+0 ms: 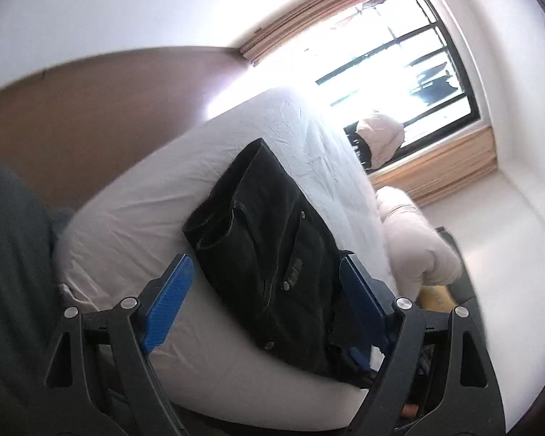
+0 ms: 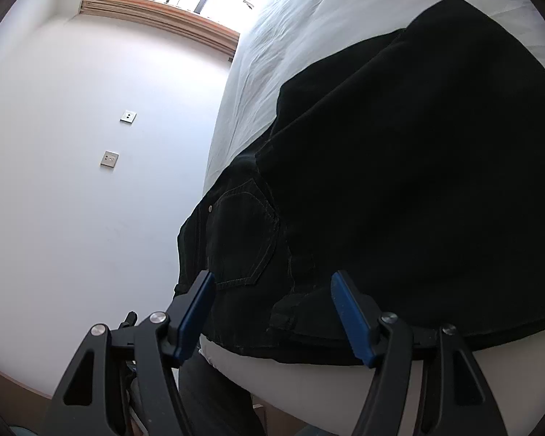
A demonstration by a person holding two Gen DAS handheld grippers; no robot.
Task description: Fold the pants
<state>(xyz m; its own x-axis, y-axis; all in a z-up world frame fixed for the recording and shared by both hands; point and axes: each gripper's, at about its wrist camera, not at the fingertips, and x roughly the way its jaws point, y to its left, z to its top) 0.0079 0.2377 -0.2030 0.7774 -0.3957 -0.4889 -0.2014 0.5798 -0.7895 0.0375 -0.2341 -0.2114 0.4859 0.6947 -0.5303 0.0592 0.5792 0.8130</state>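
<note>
Pants: we see black jeans (image 1: 272, 232) lying folded into a thick bundle on the bed (image 1: 134, 218), close to its near edge; rivets, a metal button and stitched seams show on the top layer.
Pants from the right: in the right wrist view the same black jeans (image 2: 399, 167) fill most of the frame, a stitched back pocket facing us, the lower edge of the bundle overhanging the bed's near edge slightly.
Left gripper: our left gripper (image 1: 269, 283) has its blue pads spread wide; the jeans lie between and beyond them. The left pad sits over bare sheet, apart from the fabric. The right pad is at the bundle's right edge, and we cannot tell whether it touches. Nothing is grasped.
Right gripper: our right gripper (image 2: 272, 312) also stands released, pads well apart, with the near edge of the jeans between them. No pad presses the cloth that we can see.
Bed: a white fitted sheet, lightly creased, covers the mattress; the jeans are the only thing lying on its top.
Duvet: a pale rolled duvet (image 1: 414, 243) lies just beside the bed's far side.
Window: a dark-framed window (image 1: 399, 65) with a wooden surround is bright and overexposed.
Wall: a white wall (image 2: 91, 200) carries two small square plates (image 2: 128, 116).
Person: a dark trouser leg (image 2: 214, 392) shows below the bed edge.
</note>
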